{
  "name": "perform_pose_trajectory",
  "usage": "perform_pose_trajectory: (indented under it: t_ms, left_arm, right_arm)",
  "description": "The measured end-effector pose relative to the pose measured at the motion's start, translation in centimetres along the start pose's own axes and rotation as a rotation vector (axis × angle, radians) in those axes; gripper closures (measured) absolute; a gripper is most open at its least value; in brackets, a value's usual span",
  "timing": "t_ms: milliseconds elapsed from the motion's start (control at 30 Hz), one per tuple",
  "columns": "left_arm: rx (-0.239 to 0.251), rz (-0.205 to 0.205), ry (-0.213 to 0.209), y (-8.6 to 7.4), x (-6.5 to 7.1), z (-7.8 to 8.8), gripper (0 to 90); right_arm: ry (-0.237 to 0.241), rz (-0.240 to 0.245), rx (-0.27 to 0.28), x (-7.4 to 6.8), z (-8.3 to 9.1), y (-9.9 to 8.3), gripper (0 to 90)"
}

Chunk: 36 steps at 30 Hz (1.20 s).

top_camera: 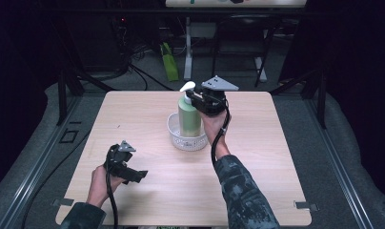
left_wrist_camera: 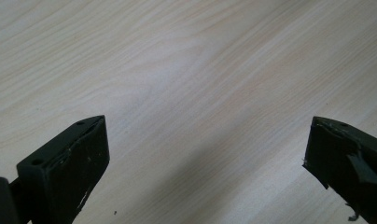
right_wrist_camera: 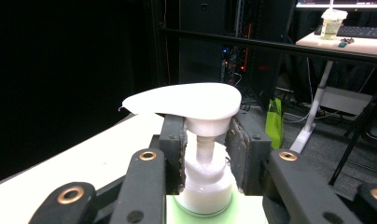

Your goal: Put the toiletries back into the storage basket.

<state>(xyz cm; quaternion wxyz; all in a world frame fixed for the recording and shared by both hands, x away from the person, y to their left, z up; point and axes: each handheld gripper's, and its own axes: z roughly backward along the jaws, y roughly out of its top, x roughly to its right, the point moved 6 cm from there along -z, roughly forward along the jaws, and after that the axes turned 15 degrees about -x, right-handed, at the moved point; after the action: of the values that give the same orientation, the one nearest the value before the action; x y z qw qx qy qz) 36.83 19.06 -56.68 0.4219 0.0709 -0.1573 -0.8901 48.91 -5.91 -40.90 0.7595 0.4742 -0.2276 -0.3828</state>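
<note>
The right gripper (top_camera: 198,99) pinches the neck of the green bottle (top_camera: 189,117) standing in the white basket (top_camera: 177,136). The left gripper (left_wrist_camera: 205,154) is wide open, empty, near the basket. The thin neck may slip.

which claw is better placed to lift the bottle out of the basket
Right. The right claw is already closed around the neck of the bottle, just under its pump head, as it stands in the basket. The left claw is open over bare table, well away from it.
</note>
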Motion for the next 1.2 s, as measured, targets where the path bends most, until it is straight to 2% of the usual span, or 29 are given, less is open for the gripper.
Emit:
perform_pose_trajectory:
  t_ms: [867,1200]
  left_arm:
    - [0.0,-0.002,-0.004,0.0,0.1,0.0,0.0]
    - [-0.001,-0.003,-0.007,0.0,0.1,0.0,0.0]
  right_arm:
    - [0.012,0.023,-0.04,-0.3,-0.8,-1.8,68.1]
    - [0.019,0.021,-0.037,-0.2,-0.8,-2.0,68.1]
